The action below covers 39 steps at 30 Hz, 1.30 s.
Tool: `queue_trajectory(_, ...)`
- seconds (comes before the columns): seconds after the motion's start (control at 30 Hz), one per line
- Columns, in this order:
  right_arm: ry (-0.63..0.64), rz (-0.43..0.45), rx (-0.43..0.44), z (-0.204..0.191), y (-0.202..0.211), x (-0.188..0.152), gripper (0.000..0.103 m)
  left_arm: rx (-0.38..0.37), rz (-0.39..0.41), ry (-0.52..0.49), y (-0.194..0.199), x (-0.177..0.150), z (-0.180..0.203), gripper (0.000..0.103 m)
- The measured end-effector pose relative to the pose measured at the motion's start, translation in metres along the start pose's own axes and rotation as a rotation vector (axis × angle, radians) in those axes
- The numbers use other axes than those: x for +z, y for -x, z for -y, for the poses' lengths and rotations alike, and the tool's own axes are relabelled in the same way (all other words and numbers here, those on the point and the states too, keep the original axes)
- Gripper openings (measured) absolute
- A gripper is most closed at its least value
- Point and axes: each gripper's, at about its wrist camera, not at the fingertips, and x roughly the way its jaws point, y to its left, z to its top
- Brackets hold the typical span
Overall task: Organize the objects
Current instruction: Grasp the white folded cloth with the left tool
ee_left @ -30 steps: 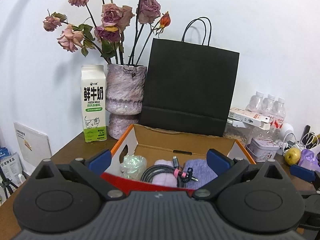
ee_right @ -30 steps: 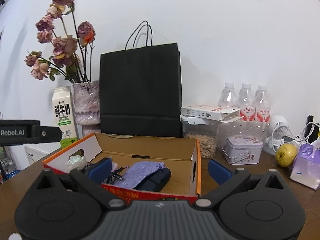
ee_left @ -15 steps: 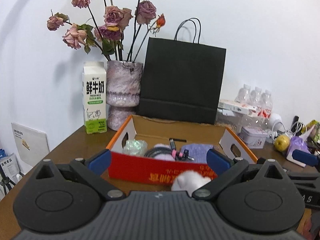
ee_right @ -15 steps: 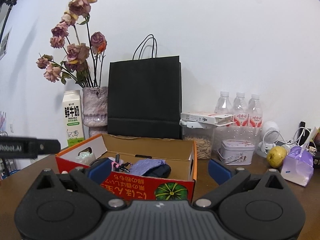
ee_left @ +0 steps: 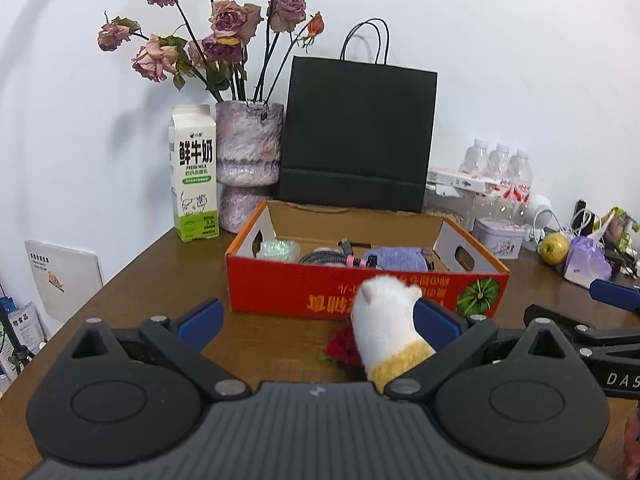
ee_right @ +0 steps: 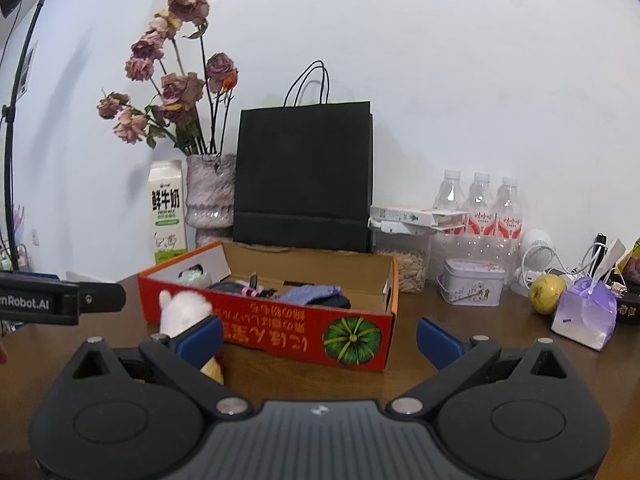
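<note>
A fluffy white plush toy (ee_left: 384, 320) with a yellow band stands on the brown wooden table (ee_left: 132, 304), just near the red cardboard box (ee_left: 360, 296). Both the left gripper (ee_left: 318, 322) and the right gripper (ee_right: 320, 334) have fingers spread wide, holding nothing. A fuzzy purple cloth (ee_left: 394, 258) lies in the box.

Wall (ee_left: 500, 40): plain white, smooth, fills the whole backdrop behind the counter.
Counter (ee_left: 132, 300): dark brown wood, its far edge set against the wall.
Light: even and soft; faint grey shadows of dried flowers fall on the wall at left.
Left edge: a black stand pole (ee_right: 18, 76) rises beside the counter in the right wrist view.
Beyond the counter's left edge: a white card (ee_left: 64, 280) leans upright, with printed papers lower down.
</note>
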Motion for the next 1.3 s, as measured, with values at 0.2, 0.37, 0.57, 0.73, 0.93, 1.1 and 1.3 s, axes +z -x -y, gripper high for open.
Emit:
queue_trajectory(0.2,0.011,-0.02,-0.001,-0.003,0.014,-0.011,0.103,-0.003,-0.048,-0.007,0.009,-0.017,-0.005,0.103)
queue_trajectory(0.37,0.009,-0.06,-0.003,-0.004,0.026,-0.025,0.103,-0.006,-0.109,-0.001,0.013,-0.032,-0.013,0.103)
queue_trajectory(0.57,0.009,-0.089,-0.015,-0.003,0.042,-0.038,0.103,-0.017,-0.159,-0.013,0.021,-0.05,-0.017,0.103)
queue_trajectory(0.73,-0.024,-0.099,-0.031,0.003,0.052,-0.045,0.103,-0.018,-0.184,-0.028,0.024,-0.056,-0.015,0.103)
queue_trajectory(0.93,-0.049,-0.126,-0.039,0.008,0.047,-0.047,0.103,-0.04,-0.241,-0.087,0.021,-0.065,-0.006,0.103)
queue_trajectory(1.1,-0.059,-0.142,-0.029,0.008,0.043,-0.047,0.103,-0.058,-0.261,-0.092,0.018,-0.067,-0.004,0.103)
queue_trajectory(1.3,-0.055,-0.154,-0.021,0.007,0.04,-0.048,0.103,-0.072,-0.335,-0.143,0.003,-0.072,0.008,0.103)
